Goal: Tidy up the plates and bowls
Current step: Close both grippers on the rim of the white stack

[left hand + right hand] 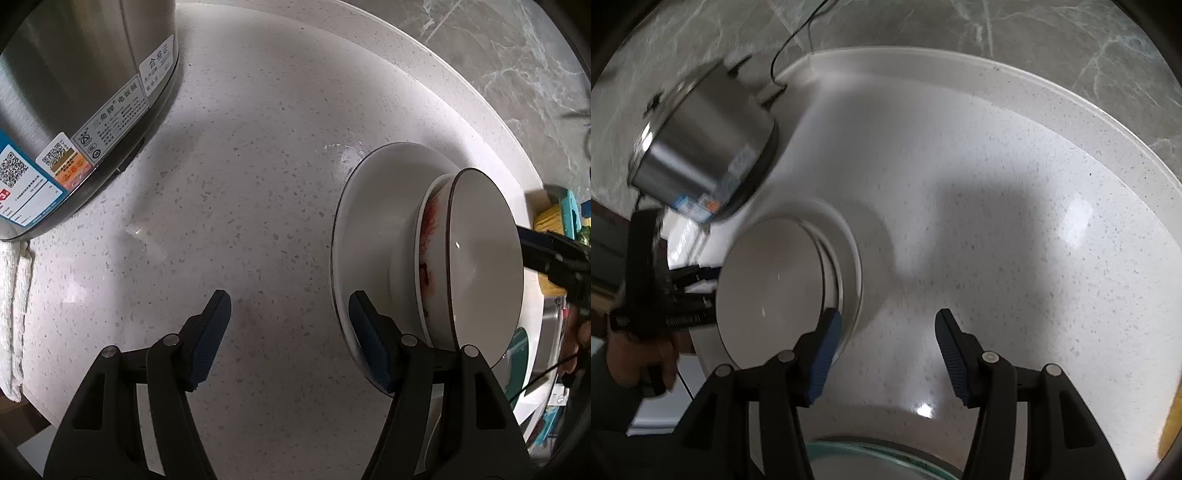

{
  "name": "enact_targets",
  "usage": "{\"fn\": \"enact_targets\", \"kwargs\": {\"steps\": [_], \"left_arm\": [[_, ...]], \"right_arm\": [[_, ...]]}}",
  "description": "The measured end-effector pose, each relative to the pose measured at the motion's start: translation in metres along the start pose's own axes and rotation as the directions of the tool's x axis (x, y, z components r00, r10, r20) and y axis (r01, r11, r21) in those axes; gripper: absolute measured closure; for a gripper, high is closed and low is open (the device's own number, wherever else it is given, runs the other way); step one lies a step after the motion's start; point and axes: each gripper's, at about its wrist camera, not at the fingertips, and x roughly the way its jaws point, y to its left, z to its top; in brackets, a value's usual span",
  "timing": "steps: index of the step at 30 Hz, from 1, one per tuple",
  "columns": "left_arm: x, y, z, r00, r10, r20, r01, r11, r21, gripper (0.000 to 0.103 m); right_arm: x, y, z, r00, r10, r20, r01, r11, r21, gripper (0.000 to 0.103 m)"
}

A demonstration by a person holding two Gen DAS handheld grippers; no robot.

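A stack stands on the white speckled counter [258, 166]: a wide white plate [373, 221] at the bottom, a bowl with a red pattern [428, 240] on it, and a white bowl with a dark rim [484, 258] on top. My left gripper [288, 339] is open and empty, its right finger beside the plate's near rim. In the right wrist view the top bowl [768, 288] sits on the plate [849, 266]. My right gripper [886, 354] is open and empty, its left finger by the plate's edge.
A steel rice cooker [85, 92] with labels stands at the back left, also in the right wrist view [705, 155]. A white cloth [14, 314] lies at the counter's left edge. A green-rimmed dish [871, 461] lies near the right gripper. Marble wall [517, 55] behind.
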Motion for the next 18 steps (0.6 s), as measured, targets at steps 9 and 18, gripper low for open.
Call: {"fn": "enact_targets", "kwargs": {"steps": [9,18], "left_arm": [[0.006,0.0,0.0,1.0,0.008,0.013,-0.008,1.0,-0.007,0.03],[0.007,0.005,-0.004,1.0,-0.001,0.002,0.001,1.0,-0.01,0.028]], "right_arm": [[0.001,-0.001,0.009,1.0,-0.008,0.006,0.008,1.0,0.013,0.05],[0.009,-0.006,0.004,0.999,0.038,-0.018,-0.038,0.999,0.036,0.053]]}}
